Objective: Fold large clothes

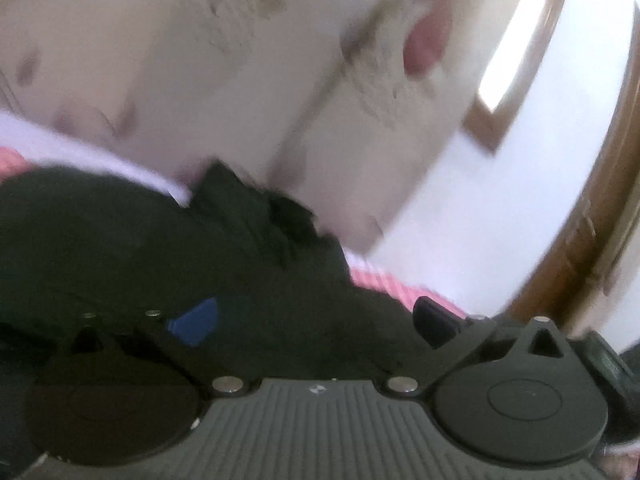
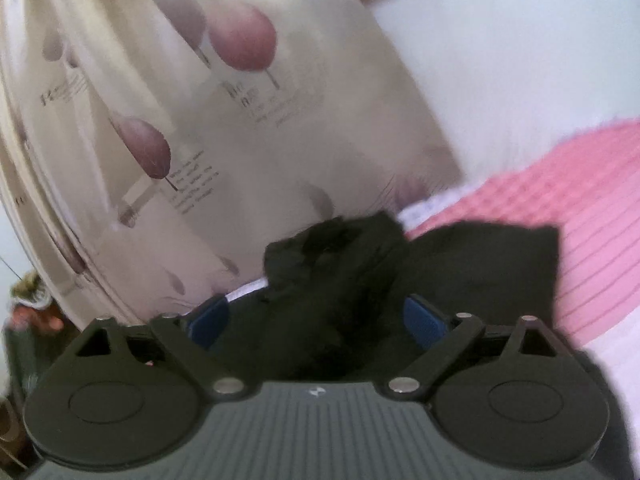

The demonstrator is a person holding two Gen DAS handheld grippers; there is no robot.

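Observation:
A large black garment point(image 1: 120, 248) lies bunched on a pink striped bed cover point(image 1: 380, 280). In the left wrist view my left gripper point(image 1: 312, 320) has its jaws wide apart, with black cloth lying between the blue pad point(image 1: 196, 320) and the dark right fingertip point(image 1: 432, 316). In the right wrist view my right gripper point(image 2: 318, 316) also has its jaws wide apart, and the black garment point(image 2: 340, 272) is heaped between its two blue pads point(image 2: 424, 320). Both views are blurred.
A cream curtain with purple tree prints point(image 2: 180, 120) hangs behind the bed and also shows in the left wrist view point(image 1: 200, 72). A white wall point(image 1: 540, 180) and a brown wooden frame point(image 1: 592, 220) are on the right. The pink cover point(image 2: 580, 220) spreads right.

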